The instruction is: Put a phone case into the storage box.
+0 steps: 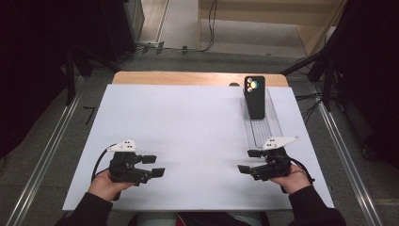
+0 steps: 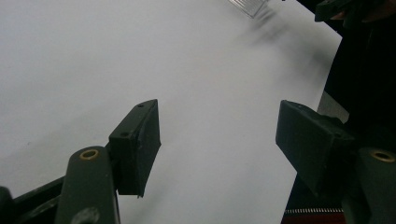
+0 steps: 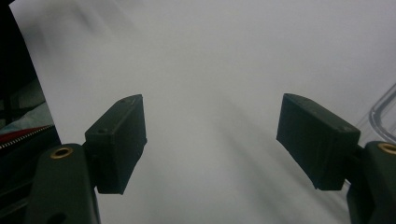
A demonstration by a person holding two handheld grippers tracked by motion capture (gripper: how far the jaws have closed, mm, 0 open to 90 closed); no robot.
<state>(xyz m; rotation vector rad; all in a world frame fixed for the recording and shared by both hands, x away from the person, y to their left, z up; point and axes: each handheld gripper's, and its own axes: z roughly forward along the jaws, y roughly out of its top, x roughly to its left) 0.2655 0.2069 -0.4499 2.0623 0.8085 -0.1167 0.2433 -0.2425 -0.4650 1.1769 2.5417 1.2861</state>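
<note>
High view showed a black smartphone with a triple-lens camera cluster (image 1: 254, 96) standing upright at the far end of a long clear plastic tray (image 1: 263, 128), which lay toward two o'clock on the white sheet-covered table (image 1: 188, 136). A strip of pale wooden tabletop (image 1: 188, 78) showed beyond the sheet at twelve o'clock.

Just beside the tray's near end, at about four o'clock, the right black two-jaw gripper (image 1: 250, 160) rested in the person's right hand (image 1: 294, 178), jaws pointing toward nine o'clock, wide apart and holding nothing. At eight o'clock, well apart from it, the left black two-jaw gripper (image 1: 154, 165) sat in the left hand (image 1: 106, 181), jaws aimed toward three o'clock, likewise spread open and empty.

In the left gripper view, its jaws framed bare white sheet, with the tray's corner (image 2: 250, 7) at one o'clock. The right gripper view showed open jaws over the sheet and the tray's curved clear rim (image 3: 383, 109) at three o'clock.
</note>
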